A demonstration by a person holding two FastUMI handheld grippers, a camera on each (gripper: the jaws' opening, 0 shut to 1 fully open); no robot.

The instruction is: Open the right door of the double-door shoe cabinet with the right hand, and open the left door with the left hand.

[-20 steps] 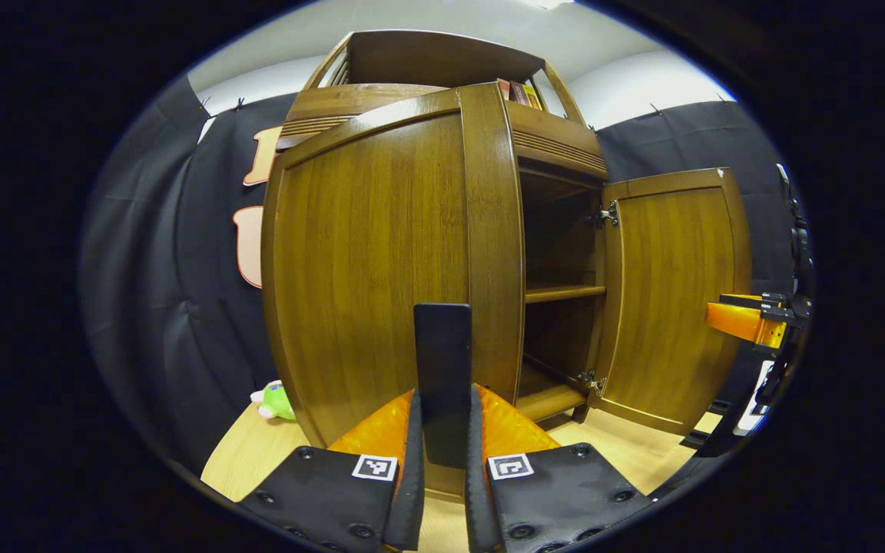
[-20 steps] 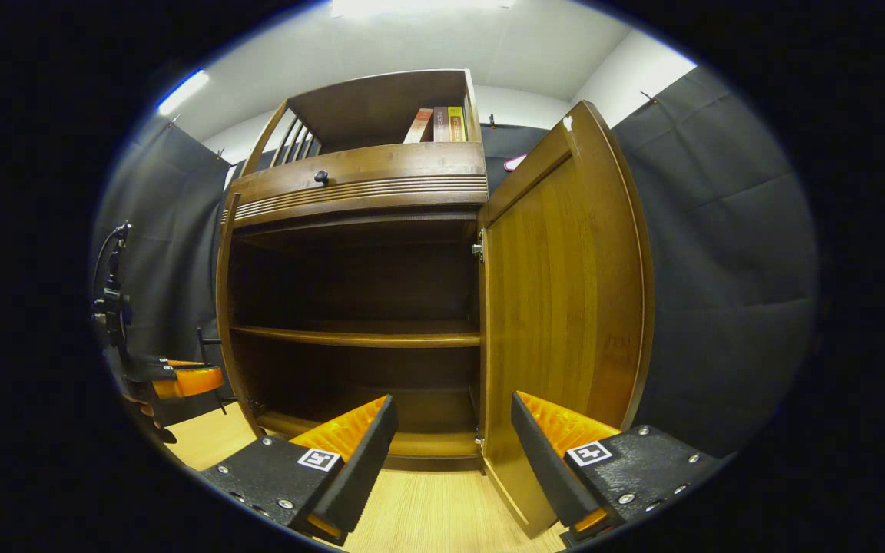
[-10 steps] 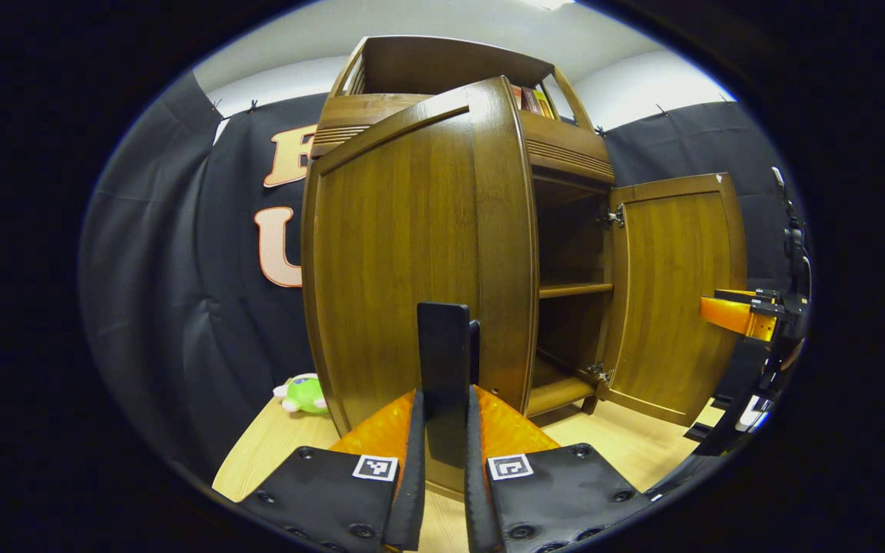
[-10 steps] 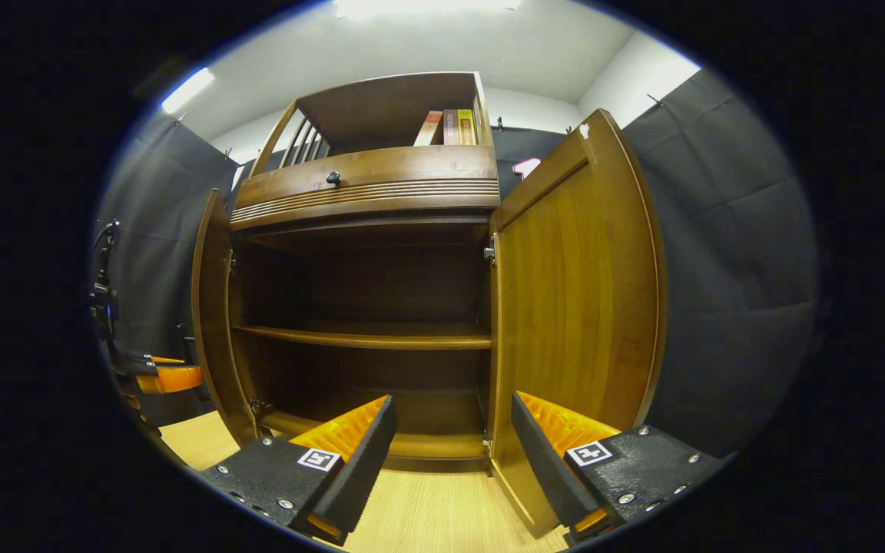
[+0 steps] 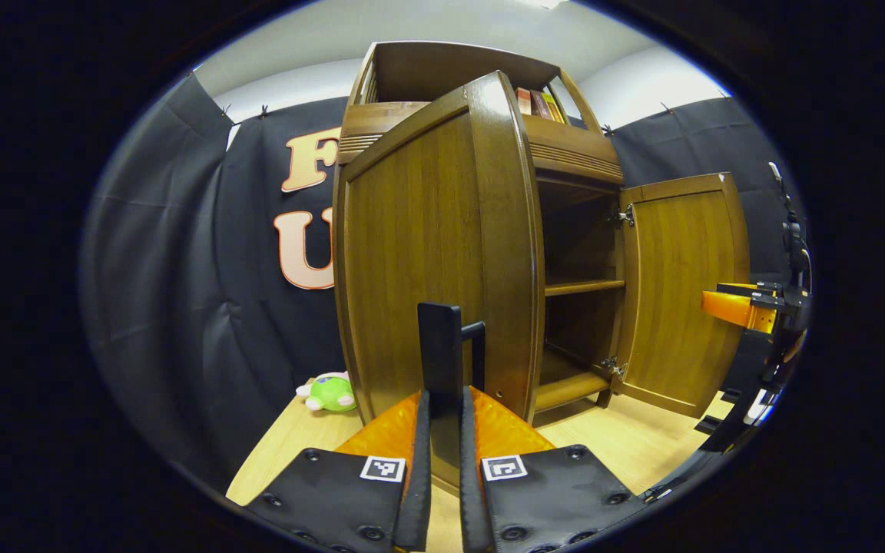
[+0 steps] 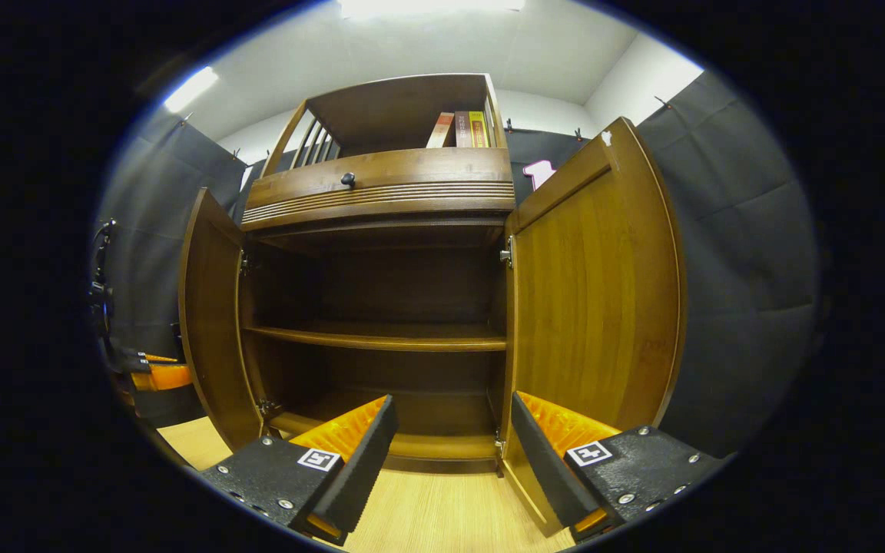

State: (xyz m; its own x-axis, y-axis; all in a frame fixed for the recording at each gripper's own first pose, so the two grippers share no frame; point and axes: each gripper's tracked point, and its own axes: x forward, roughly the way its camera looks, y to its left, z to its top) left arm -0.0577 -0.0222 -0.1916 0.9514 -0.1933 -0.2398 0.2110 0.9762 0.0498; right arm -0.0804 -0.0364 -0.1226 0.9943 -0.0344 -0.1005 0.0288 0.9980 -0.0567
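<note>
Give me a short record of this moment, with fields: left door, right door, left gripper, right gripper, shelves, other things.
left door: swung open
right door: open wide
left gripper: shut on the left door's handle
right gripper: open, holding nothing, before the cabinet
shelves: nothing seen on them
other things: books on top, green plush toy on the floor
</note>
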